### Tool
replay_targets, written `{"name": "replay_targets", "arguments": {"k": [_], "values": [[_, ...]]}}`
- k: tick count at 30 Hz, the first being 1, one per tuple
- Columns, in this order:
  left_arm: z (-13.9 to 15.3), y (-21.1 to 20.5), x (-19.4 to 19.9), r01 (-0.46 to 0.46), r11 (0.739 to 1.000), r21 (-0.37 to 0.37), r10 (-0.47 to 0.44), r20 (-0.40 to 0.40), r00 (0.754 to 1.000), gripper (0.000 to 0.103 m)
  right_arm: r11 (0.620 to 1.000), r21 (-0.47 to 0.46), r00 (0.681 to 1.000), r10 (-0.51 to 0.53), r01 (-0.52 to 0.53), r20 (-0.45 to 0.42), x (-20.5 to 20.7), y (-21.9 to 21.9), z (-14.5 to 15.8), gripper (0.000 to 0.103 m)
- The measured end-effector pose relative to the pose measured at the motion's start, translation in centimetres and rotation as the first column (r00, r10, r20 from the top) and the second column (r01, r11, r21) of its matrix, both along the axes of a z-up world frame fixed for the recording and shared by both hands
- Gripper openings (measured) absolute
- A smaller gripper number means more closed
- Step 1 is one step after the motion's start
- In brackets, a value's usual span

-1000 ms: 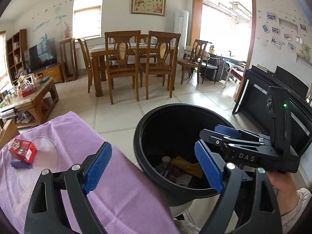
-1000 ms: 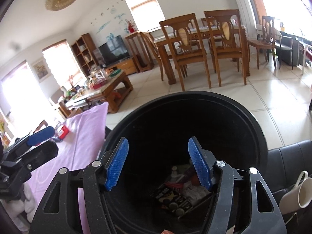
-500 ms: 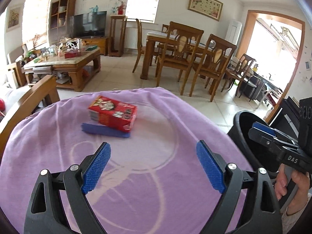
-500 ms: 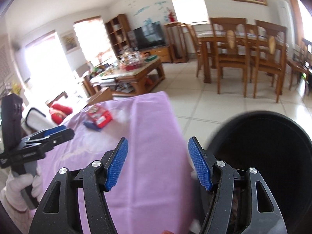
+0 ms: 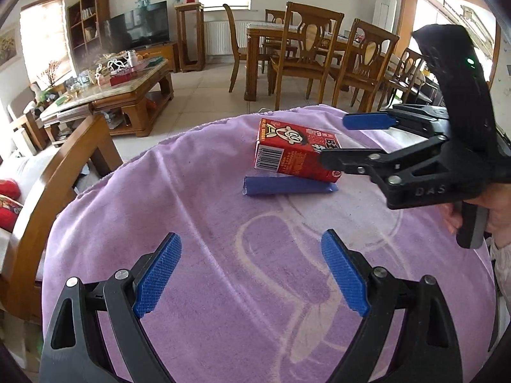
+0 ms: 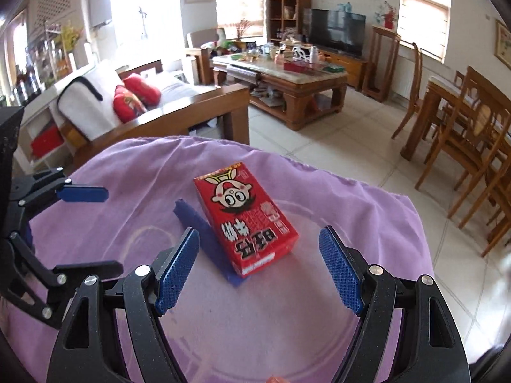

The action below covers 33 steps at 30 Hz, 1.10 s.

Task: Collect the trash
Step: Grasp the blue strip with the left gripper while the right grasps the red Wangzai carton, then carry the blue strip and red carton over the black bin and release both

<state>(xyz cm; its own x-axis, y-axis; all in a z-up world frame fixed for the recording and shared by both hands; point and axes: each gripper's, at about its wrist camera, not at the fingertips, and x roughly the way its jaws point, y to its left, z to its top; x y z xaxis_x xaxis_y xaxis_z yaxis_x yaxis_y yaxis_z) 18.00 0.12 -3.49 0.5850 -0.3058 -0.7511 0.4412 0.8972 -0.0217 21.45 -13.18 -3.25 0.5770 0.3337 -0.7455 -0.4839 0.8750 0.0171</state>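
Note:
A red carton with a cartoon face (image 5: 295, 151) (image 6: 246, 218) lies tilted on a blue flat wrapper (image 5: 287, 186) (image 6: 194, 220) on the purple cloth (image 5: 223, 255) (image 6: 255, 319). My right gripper (image 6: 258, 269) is open and empty, just short of the carton, its jaws either side of the carton's near end. In the left wrist view it (image 5: 338, 138) comes in from the right beside the carton. My left gripper (image 5: 252, 274) is open and empty, low over the cloth, well short of the carton. In the right wrist view it (image 6: 80, 226) is at the left.
A wooden sofa arm (image 5: 64, 172) stands left of the cloth. A cluttered coffee table (image 6: 284, 76) and a dining table with chairs (image 5: 306, 54) stand beyond on the tiled floor. The black bin is out of view.
Both grippers swung left from the black bin to the purple cloth. The right gripper has closed in on the red carton. Both stay open.

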Motion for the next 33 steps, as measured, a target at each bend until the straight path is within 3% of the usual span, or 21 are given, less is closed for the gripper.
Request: {"name": "replay_targets", "arguments": {"k": [4, 6, 12, 17, 20, 26, 28, 31, 33], "values": [[-0.2, -0.4, 0.7, 0.043, 0.998, 0.039, -0.043, 0.008, 0.999, 0.088, 0.999, -0.007, 0.997, 0.045, -0.045, -0.056, 2.1, 1.6, -1.6, 0.077], [-0.3, -0.8, 1.1, 0.069, 0.996, 0.048, -0.069, 0.004, 0.998, 0.088, 0.999, 0.010, 0.995, 0.054, -0.053, -0.078, 2.4, 1.6, -2.0, 0.060], [-0.6, -3.0, 2.1, 0.126, 0.988, 0.095, -0.127, 0.013, 0.992, 0.088, 0.994, 0.104, 0.997, -0.003, 0.012, -0.079, 0.9, -1.1, -0.4, 0.053], [-1.2, -5.8, 2.5, 0.205, 0.953, 0.222, -0.222, 0.055, 0.973, 0.088, 0.965, 0.238, 0.993, -0.097, 0.112, -0.074, -1.9, -6.0, 2.0, 0.052], [-1.7, -7.1, 2.9, 0.253, 0.930, 0.267, -0.272, 0.038, 0.961, 0.086, 0.944, 0.302, 0.991, -0.111, 0.129, -0.077, -4.2, -8.2, 2.8, 0.052], [-1.8, -6.8, 3.0, 0.287, 0.946, 0.151, -0.283, -0.050, 0.958, 0.043, 0.926, 0.350, 0.990, -0.128, 0.143, -0.066, -8.0, -11.0, 3.5, 0.052], [-1.8, -6.7, 2.6, 0.267, 0.957, 0.118, -0.260, -0.074, 0.963, 0.036, 0.919, 0.366, 0.989, -0.128, 0.145, -0.069, -8.7, -11.3, 3.6, 0.052], [-1.7, -6.7, 1.6, 0.232, 0.967, 0.107, -0.224, -0.082, 0.971, 0.016, 0.915, 0.374, 0.988, -0.138, 0.152, -0.066, -9.9, -11.7, 3.4, 0.052], [-1.7, -6.4, 0.9, 0.214, 0.974, 0.068, -0.208, -0.092, 0.974, 0.014, 0.908, 0.389, 0.988, -0.138, 0.155, -0.072, -10.6, -11.8, 3.2, 0.052]]}}
